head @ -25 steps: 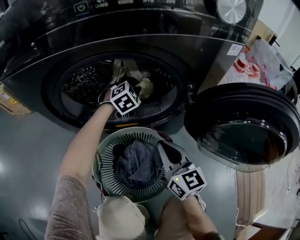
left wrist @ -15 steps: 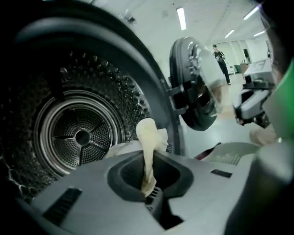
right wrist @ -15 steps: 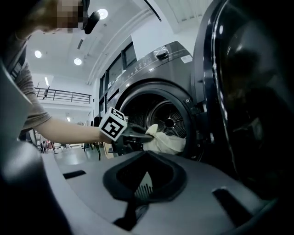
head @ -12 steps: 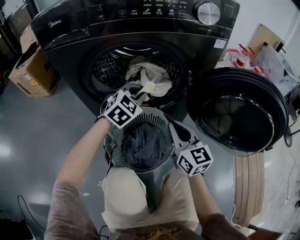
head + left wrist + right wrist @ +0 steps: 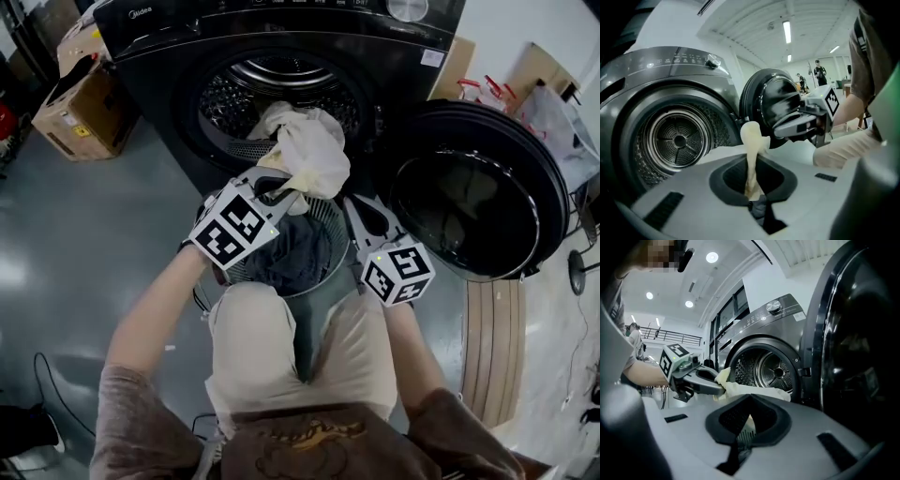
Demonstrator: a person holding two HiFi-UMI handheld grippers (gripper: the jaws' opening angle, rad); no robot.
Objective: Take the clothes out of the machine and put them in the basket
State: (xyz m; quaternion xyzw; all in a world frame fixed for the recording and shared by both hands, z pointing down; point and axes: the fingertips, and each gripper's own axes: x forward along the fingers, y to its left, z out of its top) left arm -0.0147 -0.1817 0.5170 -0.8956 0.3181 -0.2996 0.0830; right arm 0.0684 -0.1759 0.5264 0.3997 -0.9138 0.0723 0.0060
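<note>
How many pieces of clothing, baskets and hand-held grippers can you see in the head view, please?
Clothing: 2, the cream cloth coming out of the machine and the dark garment in the basket
Baskets: 1, the basket
Hand-held grippers: 2, the left hand-held gripper and the right hand-held gripper
Total: 5

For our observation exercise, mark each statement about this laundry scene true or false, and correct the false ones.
1. The washing machine's door stands open. True.
2. The left hand-held gripper is empty. False: it is shut on a pale cloth.
3. The basket holds a dark garment. True.
4. The pale cloth lies wholly inside the basket. False: it hangs from the gripper in front of the drum.
</note>
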